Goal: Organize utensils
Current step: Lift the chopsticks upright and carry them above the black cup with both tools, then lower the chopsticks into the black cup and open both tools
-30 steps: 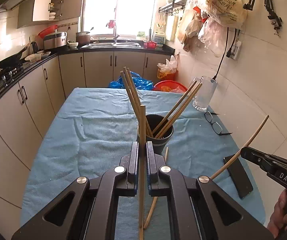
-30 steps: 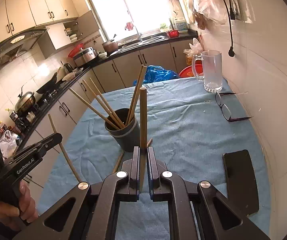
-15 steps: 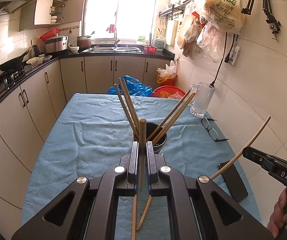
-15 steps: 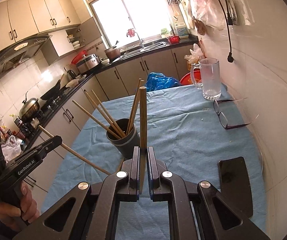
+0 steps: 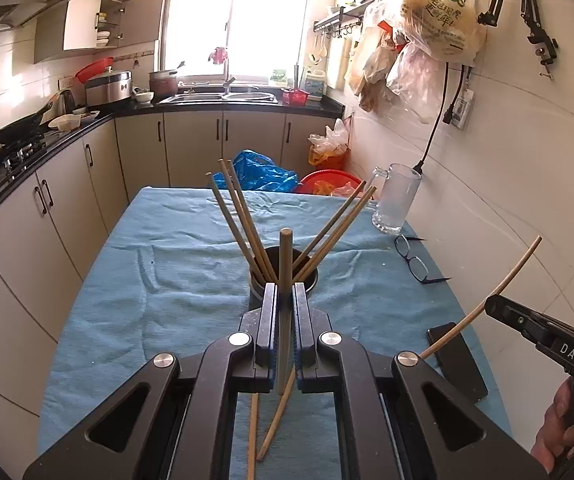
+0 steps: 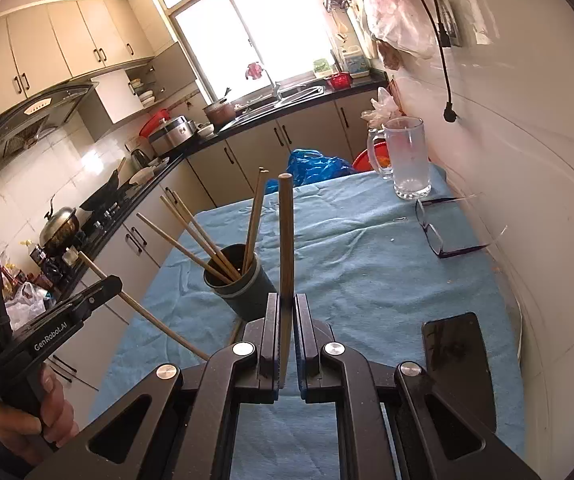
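Left wrist view: left hand-held gripper (image 5: 285, 320) clamps chopstick (image 5: 285, 264) pointing upright.

two matte black handheld grippers, each in a bare hand

the left gripper (image 5: 285, 300) has flat parallel fingers (image 5: 269, 320) with a blue strip along the inner faces, angular black linkage arms with triangular cut-outs, and four round silver screws across the near joints. the right gripper (image 6: 285, 312) is built the same, with the same four silver screws. seen from the side, the left one carries white "genrobot.ai" lettering on its long tapered body, and the right one reads "das". the left hand (image 6: 31, 424) is bare skin below a dark blue sleeve; the right hand (image 5: 563, 420) shows bare fingers.
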### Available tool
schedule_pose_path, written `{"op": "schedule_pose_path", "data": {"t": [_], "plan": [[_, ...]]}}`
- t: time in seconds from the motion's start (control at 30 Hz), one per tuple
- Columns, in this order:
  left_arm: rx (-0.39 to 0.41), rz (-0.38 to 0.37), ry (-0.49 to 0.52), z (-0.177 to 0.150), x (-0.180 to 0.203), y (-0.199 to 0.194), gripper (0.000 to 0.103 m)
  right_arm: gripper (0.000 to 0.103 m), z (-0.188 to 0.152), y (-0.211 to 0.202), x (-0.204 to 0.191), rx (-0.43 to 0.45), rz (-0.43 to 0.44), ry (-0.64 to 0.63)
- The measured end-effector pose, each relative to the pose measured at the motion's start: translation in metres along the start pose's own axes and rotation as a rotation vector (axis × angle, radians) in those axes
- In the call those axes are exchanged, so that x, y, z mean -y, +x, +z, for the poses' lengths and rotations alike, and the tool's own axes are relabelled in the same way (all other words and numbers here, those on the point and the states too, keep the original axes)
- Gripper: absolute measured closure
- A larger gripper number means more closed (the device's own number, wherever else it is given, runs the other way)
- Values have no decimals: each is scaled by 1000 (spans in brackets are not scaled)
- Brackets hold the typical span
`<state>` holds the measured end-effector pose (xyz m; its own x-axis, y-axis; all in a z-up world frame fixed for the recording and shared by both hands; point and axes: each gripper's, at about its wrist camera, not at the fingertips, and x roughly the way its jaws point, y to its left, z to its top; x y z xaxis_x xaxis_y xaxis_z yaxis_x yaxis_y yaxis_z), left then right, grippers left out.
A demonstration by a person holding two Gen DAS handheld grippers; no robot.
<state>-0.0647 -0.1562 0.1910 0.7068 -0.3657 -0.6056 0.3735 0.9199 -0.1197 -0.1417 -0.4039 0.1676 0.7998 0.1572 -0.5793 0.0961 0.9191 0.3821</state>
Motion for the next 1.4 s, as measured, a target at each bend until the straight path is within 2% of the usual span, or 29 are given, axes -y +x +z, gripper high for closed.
{"op": "schedule_pose_path", "data": {"t": [0.23,0.67,1.17,1.4], "plan": [[-5,-4,10,4,5,1,97,96,2,-2,6,9,-4,15],[64,-14,-26,40,-13,-12,97,96,29,-2,0,45,11,30],[142,-53,-31,94,-25,-14,97,96,89,17,-43,96,56,-10],[126,-63,-43,110,-33,6,97,96,113,29,-67,130,69,-40]]}}
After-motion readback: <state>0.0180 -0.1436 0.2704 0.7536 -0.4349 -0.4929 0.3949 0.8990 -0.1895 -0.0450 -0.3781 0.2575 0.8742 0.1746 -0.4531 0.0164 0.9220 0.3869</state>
